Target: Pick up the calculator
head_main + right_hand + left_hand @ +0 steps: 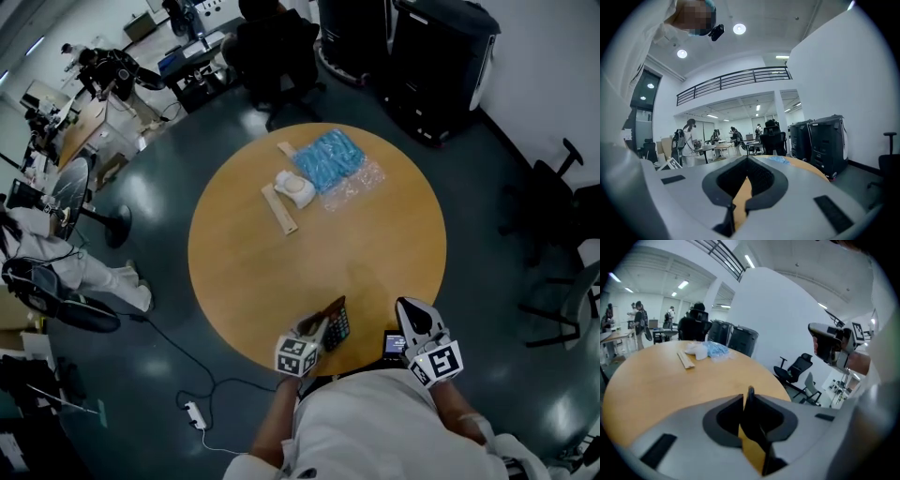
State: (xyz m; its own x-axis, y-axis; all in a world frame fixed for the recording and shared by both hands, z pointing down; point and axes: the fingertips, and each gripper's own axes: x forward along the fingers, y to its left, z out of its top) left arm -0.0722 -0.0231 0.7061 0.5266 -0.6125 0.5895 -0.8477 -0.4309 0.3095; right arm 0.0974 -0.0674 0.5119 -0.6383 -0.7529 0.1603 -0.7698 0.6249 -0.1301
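Black calculator (337,327) pinched in the left gripper (746,397) over the wooden table (281,272); right gripper (747,159) pressed together, empty.

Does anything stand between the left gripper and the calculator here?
Nothing visible does. The black, keyed calculator already sits edge-on between the jaws of the left gripper, which press on it, tilted over the near edge of the round wooden table.

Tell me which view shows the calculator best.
Head view: the calculator shows its keys, tilted up in the left gripper. Left gripper view shows only its thin dark edge between the jaws. Right gripper view doesn't show it.
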